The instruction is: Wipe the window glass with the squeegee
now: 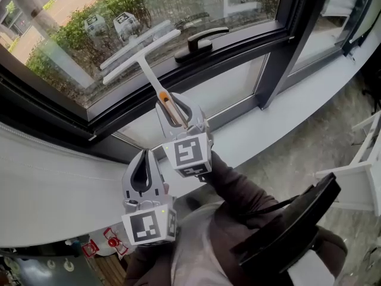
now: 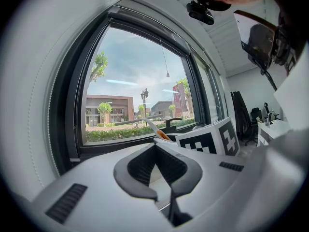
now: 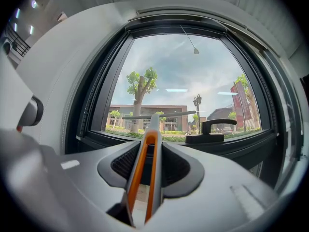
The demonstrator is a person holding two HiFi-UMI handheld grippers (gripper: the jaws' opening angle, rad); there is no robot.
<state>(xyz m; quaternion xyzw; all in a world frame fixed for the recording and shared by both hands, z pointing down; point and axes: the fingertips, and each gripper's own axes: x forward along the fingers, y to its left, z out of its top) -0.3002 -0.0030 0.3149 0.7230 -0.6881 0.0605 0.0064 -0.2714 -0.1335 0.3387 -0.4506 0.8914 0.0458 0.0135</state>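
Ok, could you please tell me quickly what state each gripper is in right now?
Left gripper: jaws shut, holding nothing.
Right gripper: jaws shut on the handle of the squeegee.

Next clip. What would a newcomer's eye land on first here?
The white squeegee, with its T-shaped blade up at the window glass just left of the black window handle and its orange-striped grip clamped in the right gripper. Below it, the left gripper hangs shut and empty.

A black latch handle [image 1: 200, 42] sits above the white sill [image 1: 315, 97]
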